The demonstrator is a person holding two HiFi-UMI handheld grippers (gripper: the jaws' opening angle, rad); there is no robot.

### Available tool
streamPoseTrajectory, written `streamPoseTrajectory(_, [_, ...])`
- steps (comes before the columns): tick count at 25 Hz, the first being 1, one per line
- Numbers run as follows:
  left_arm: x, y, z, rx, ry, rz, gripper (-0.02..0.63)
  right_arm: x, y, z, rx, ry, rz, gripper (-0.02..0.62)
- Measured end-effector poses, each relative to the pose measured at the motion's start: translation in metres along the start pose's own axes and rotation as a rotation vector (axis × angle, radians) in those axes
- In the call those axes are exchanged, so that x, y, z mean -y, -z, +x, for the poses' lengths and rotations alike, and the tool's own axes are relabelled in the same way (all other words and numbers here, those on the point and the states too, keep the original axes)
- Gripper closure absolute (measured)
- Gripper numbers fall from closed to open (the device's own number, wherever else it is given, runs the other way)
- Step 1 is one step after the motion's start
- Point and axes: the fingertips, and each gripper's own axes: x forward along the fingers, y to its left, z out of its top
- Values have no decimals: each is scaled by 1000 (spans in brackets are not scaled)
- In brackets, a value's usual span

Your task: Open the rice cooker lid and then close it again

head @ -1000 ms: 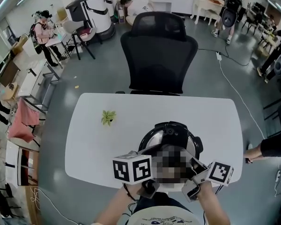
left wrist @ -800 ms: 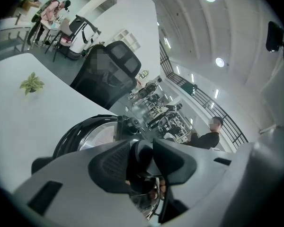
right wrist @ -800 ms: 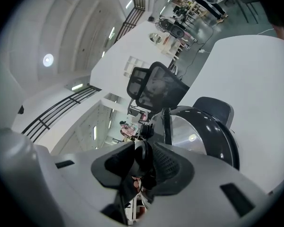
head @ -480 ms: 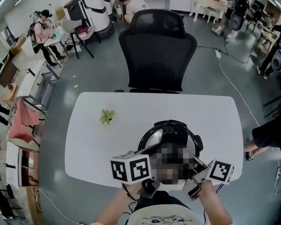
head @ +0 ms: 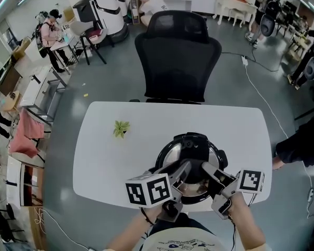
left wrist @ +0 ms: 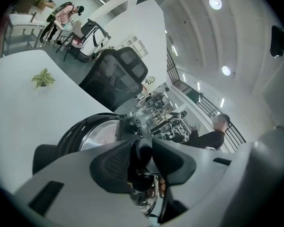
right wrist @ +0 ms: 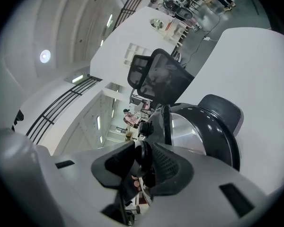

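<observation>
Head view: the round black and silver rice cooker (head: 218, 159) is near-right on the white table (head: 104, 156), its lid (head: 192, 146) part raised; opening seems in hand. Left gripper view: the left gripper (left wrist: 144, 162) is clamped on the lid's front edge. Right gripper view: the right gripper (right wrist: 143, 162) likewise. Only the head view shows both; next, lift the 2 evenly.
</observation>
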Motion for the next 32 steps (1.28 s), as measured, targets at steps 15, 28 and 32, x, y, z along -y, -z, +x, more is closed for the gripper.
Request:
streamPoseTrajectory(15, [0,5,-10,36,-56,-28,460,-5,-1,13,-269,-43,-76,466])
streamPoseTrajectory(28, [2,10,-16,80,-101,-73,459,-8,-2,22,-492,-79,-134,465])
streamPoseTrajectory(32, [0,10,-16,90,-115,-62,457,-9,0,25,-544,-86,-164,465])
